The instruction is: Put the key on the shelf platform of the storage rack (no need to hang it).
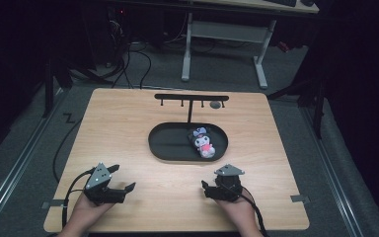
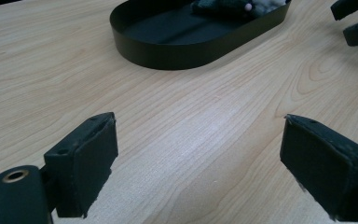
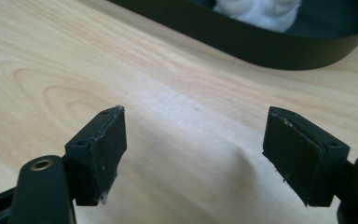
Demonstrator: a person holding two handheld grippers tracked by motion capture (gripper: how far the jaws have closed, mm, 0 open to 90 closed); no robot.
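Both hand-held grippers low at the near edge of the worktop (image 1: 128,113), nothing in either.

Left hand-held gripper (image 1: 120,181): jaws spread wide, bare wood between the pads. Right hand-held gripper (image 1: 208,190): jaws likewise wide apart and empty, pointing toward the tray.

Plush toy (image 1: 203,141) lies in the right end of the black oval tray (image 1: 168,148), mid-worktop, well apart from both grippers. Its white underside shows over the tray wall in the right gripper view. Behind the tray stands a black rack (image 1: 191,98) with hooks; a small dark thing hangs or sits near its right end, too small to tell.

Judgement: the toy rests in the tray and both grippers are clear of it, so this reads as a rest point, either just before a pick or after a drop. If a pick is next, the right gripper is nearer: go forward over the tray wall, come down on the soft body, and close gently.
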